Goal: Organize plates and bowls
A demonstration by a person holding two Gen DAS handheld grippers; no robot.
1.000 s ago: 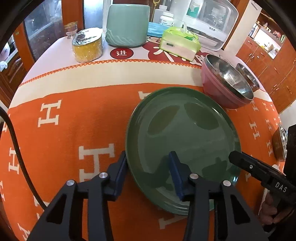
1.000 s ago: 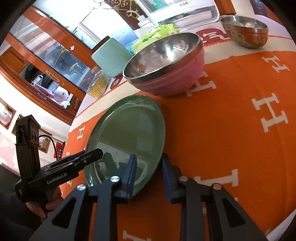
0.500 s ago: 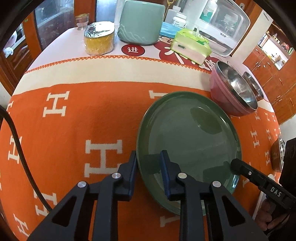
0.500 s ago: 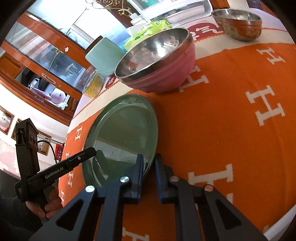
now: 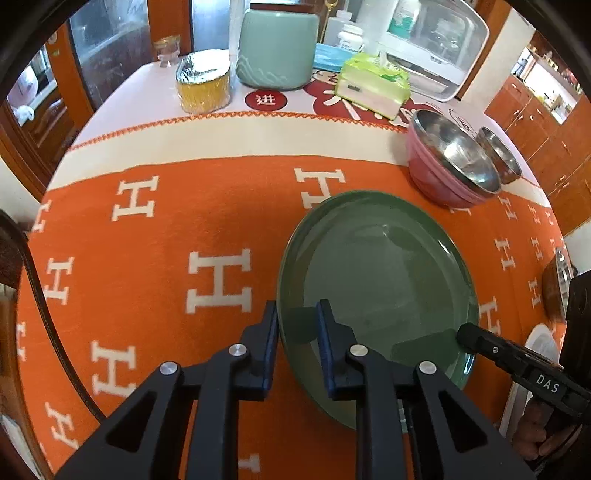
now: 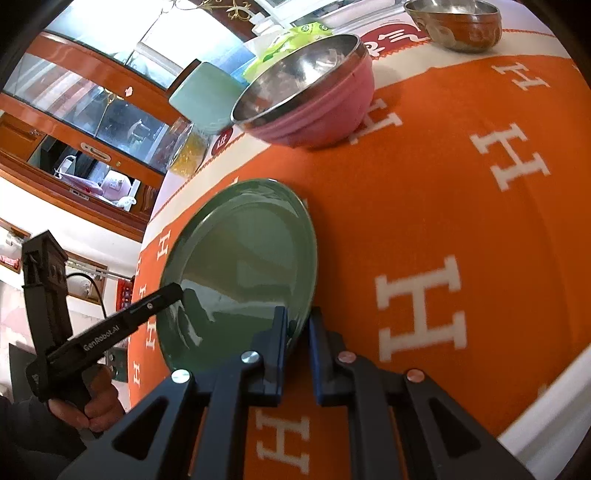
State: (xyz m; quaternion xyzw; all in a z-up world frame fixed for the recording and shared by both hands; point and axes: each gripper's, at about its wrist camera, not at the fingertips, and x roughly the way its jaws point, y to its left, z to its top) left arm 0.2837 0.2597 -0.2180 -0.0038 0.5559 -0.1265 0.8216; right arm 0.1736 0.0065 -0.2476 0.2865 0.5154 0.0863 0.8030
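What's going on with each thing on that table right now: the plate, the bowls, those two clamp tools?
Green plate: empty, gripped at two rim spots.
Left hand-held gripper: shut on the plate's rim.
Right hand-held gripper: shut on the plate's opposite rim.
Pink bowl: upright, empty, on the cloth.
Small steel bowl: upright, apart from the pink bowl.
Tissue pack: opened, a tissue sticking out.

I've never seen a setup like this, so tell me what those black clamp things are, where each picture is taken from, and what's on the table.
There is no robot here. A person holds a two-finger clamp tool in each hand, and each tool carries a camera looking along its fingers. One picture comes from the left gripper, the other from the right gripper. Both have just closed on opposite edges of the green plate, which sits on an orange blanket. Beyond it stand a pink bowl lined with steel, a smaller steel bowl, a tissue pack and a teal canister.
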